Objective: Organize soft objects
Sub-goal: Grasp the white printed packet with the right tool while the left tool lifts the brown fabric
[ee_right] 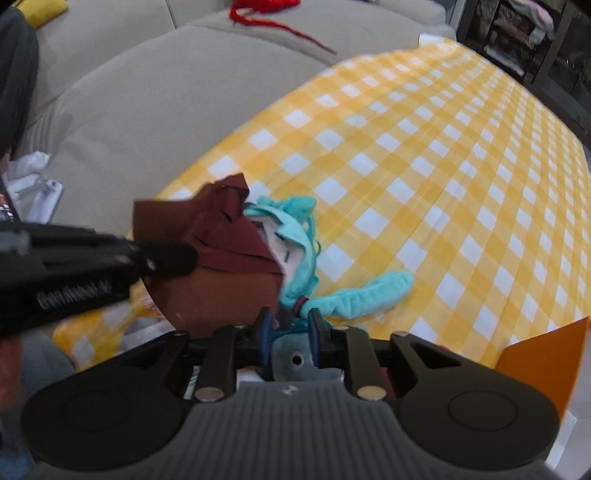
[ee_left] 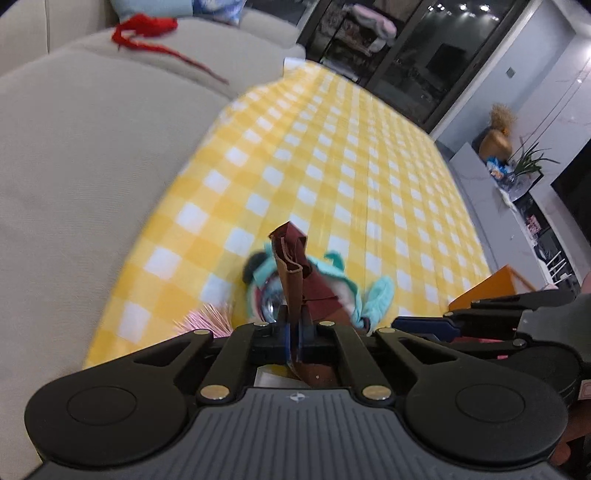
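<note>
Left tongs: my left gripper (ee_left: 294,332) is clamped on the brown paper bag (ee_left: 291,273), its fingers pressed flat against a thin fold of the bag's edge
Right tongs: my right gripper (ee_right: 291,332) is pinched on the grey-blue part of the teal plush toy (ee_right: 295,360), fabric filling the narrow gap between the fingers
Bag: it stands up from my left fingers, long axis running away from me, open mouth at the far end; in the right wrist view it lies to the left of the toy with its crumpled dark red mouth touching the toy's head
Toy: it sits at the near edge of the yellow checked cloth (ee_right: 424,155), just in front of both tongs, partly hidden by the bag; one teal limb (ee_right: 369,295) stretches to the right, low over the cloth
Beyond: a beige sofa (ee_left: 74,166) borders the cloth on the left, with red yarn (ee_left: 147,27) on its far cushion
Near right: an orange box corner (ee_right: 543,362) shows beside my right tongs
</note>
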Available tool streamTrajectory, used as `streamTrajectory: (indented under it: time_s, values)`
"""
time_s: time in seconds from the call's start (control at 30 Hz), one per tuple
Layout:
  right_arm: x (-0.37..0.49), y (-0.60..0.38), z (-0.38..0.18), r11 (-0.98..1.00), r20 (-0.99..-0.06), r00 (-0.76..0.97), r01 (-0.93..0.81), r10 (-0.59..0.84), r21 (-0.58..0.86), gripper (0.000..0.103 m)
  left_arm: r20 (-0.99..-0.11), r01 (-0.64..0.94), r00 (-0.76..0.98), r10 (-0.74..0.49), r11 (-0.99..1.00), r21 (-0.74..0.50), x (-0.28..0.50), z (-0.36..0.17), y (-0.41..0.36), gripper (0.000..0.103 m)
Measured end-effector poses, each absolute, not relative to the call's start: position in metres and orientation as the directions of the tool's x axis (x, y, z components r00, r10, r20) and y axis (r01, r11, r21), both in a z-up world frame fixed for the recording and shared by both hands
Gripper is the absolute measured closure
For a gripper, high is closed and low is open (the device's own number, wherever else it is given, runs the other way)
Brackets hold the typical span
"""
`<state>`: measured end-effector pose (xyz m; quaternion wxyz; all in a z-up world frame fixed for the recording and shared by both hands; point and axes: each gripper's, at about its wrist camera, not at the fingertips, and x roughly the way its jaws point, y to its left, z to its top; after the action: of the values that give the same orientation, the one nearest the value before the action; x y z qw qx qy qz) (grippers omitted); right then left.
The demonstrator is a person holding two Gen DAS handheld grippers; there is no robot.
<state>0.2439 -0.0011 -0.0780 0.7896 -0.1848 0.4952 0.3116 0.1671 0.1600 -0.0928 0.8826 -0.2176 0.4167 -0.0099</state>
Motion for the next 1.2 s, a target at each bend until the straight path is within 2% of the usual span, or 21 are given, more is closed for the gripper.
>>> streamTrajectory:
  time_s: [0.07, 0.13, 0.2, 0.3, 0.37, 0.43, 0.5, 0.67, 0.7, 0.77, 0.87, 0.9, 0.93, 1.0, 1.1, 1.2]
  values:
    - [0.232, -0.004, -0.068, 0.720, -0.886, 0.314, -0.693, 0.341, 0.031, 0.078, -0.732, -0.157, 0.659, -0.173, 0.920, -0.359, 0.157, -0.078, 0.165, 0.100]
    - [0.219, -0.005, -0.061, 0.699, -0.880, 0.294, -0.713, 0.373, 0.058, 0.069, -0.741, -0.153, 0.652, -0.159, 0.930, -0.334, 0.147, -0.066, 0.171, 0.100]
    - [0.204, -0.002, -0.061, 0.672, -0.881, 0.267, -0.737, 0.390, 0.074, 0.067, -0.763, -0.149, 0.624, -0.168, 0.933, -0.328, 0.137, -0.062, 0.175, 0.100]
    - [0.187, 0.006, -0.068, 0.624, -0.890, 0.229, -0.778, 0.394, 0.076, 0.051, -0.796, -0.157, 0.579, -0.176, 0.934, -0.321, 0.124, -0.064, 0.179, 0.100]
    - [0.181, 0.013, -0.077, 0.608, -0.901, 0.218, -0.791, 0.374, 0.061, 0.050, -0.810, -0.160, 0.563, -0.163, 0.940, -0.300, 0.117, -0.069, 0.178, 0.100]
    - [0.179, 0.021, -0.085, 0.594, -0.915, 0.185, -0.801, 0.357, 0.070, 0.045, -0.837, -0.164, 0.536, -0.108, 0.960, -0.228, 0.113, -0.076, 0.172, 0.100]
    - [0.178, 0.027, -0.093, 0.584, -0.927, 0.180, -0.810, 0.330, 0.051, 0.042, -0.852, -0.165, 0.513, -0.098, 0.964, -0.210, 0.113, -0.085, 0.169, 0.100]
    - [0.181, 0.039, -0.105, 0.557, -0.939, 0.175, -0.830, 0.295, 0.020, 0.041, -0.874, -0.174, 0.485, -0.019, 0.978, -0.118, 0.113, -0.095, 0.169, 0.100]
    - [0.182, 0.042, -0.107, 0.553, -0.943, 0.179, -0.833, 0.282, 0.008, 0.045, -0.873, -0.174, 0.487, -0.022, 0.977, -0.122, 0.111, -0.095, 0.170, 0.100]
    - [0.183, 0.046, -0.110, 0.543, -0.947, 0.181, -0.840, 0.267, -0.007, 0.045, -0.869, -0.177, 0.494, -0.024, 0.976, -0.127, 0.109, -0.093, 0.172, 0.100]
    - [0.186, 0.046, -0.111, 0.552, -0.946, 0.169, -0.834, 0.278, 0.013, 0.055, -0.863, -0.171, 0.504, -0.026, 0.977, -0.130, 0.109, -0.088, 0.172, 0.100]
    - [0.187, 0.045, -0.109, 0.558, -0.945, 0.161, -0.830, 0.284, 0.026, 0.062, -0.861, -0.169, 0.508, -0.034, 0.976, -0.138, 0.108, -0.087, 0.172, 0.100]
    - [0.188, 0.045, -0.107, 0.558, -0.944, 0.154, -0.829, 0.291, 0.036, 0.076, -0.859, -0.168, 0.511, -0.035, 0.976, -0.141, 0.108, -0.085, 0.172, 0.100]
    - [0.186, 0.046, -0.102, 0.552, -0.942, 0.142, -0.832, 0.304, 0.052, 0.087, -0.855, -0.168, 0.518, -0.034, 0.976, -0.141, 0.107, -0.082, 0.170, 0.100]
    - [0.182, 0.046, -0.094, 0.553, -0.937, 0.167, -0.832, 0.306, 0.032, 0.095, -0.845, -0.167, 0.533, -0.035, 0.975, -0.145, 0.105, -0.077, 0.168, 0.100]
    - [0.177, 0.040, -0.080, 0.575, -0.920, 0.217, -0.818, 0.327, 0.011, 0.098, -0.832, -0.162, 0.553, -0.037, 0.975, -0.151, 0.101, -0.068, 0.166, 0.100]
